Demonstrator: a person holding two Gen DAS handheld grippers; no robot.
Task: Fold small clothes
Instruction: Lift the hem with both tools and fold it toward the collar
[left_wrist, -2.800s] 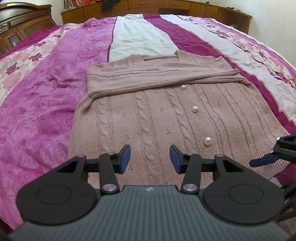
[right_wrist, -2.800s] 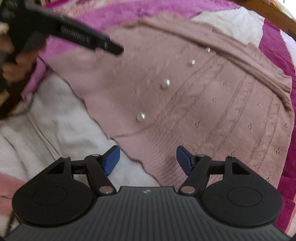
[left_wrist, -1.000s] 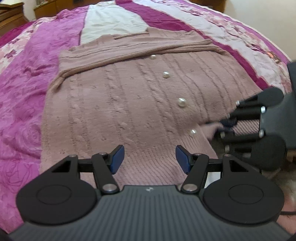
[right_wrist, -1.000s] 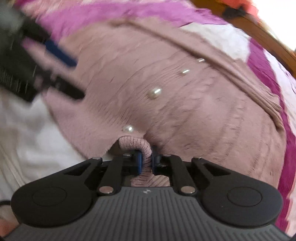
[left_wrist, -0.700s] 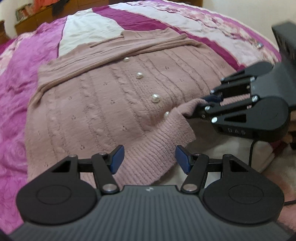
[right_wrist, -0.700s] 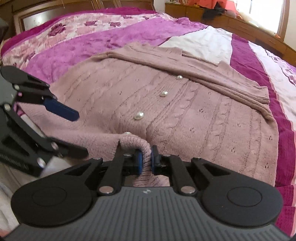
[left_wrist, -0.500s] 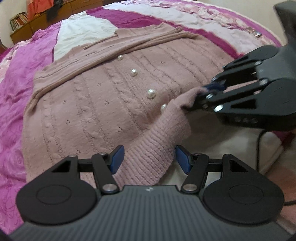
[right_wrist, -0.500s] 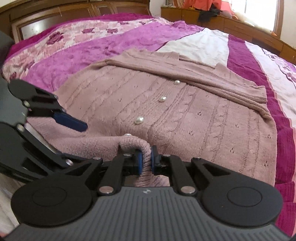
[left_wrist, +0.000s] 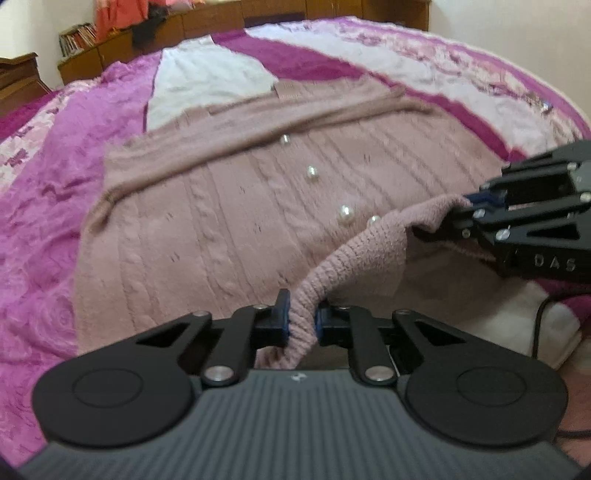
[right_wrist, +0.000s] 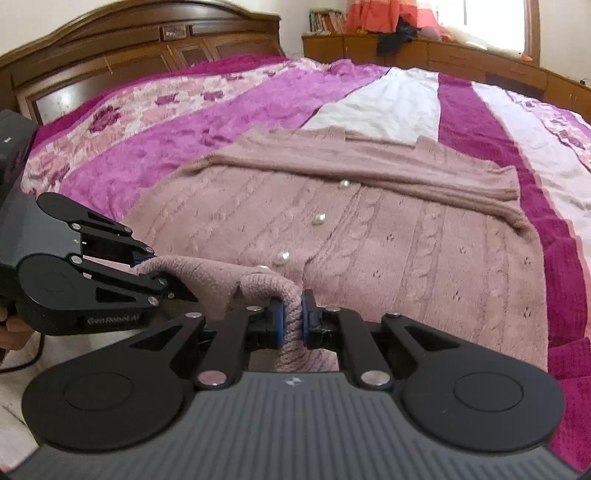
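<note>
Knitted hem sat pinched between your left gripper (left_wrist: 300, 325) fingers, where half a second before they gaped; your right gripper (right_wrist: 291, 322) fingers gripped it too. Beyond them the cardigan (right_wrist: 369, 236) lay flat on the bed (right_wrist: 177, 140). Next, I'd judge, carry the hem toward the collar evenly.

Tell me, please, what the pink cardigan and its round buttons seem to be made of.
The cardigan looks like soft matte knitted yarn, wool or acrylic: cable ribs, small eyelets and a ribbed hem show. The buttons look like glossy faux pearl, probably plastic: white, round, each with a bright highlight.
</note>
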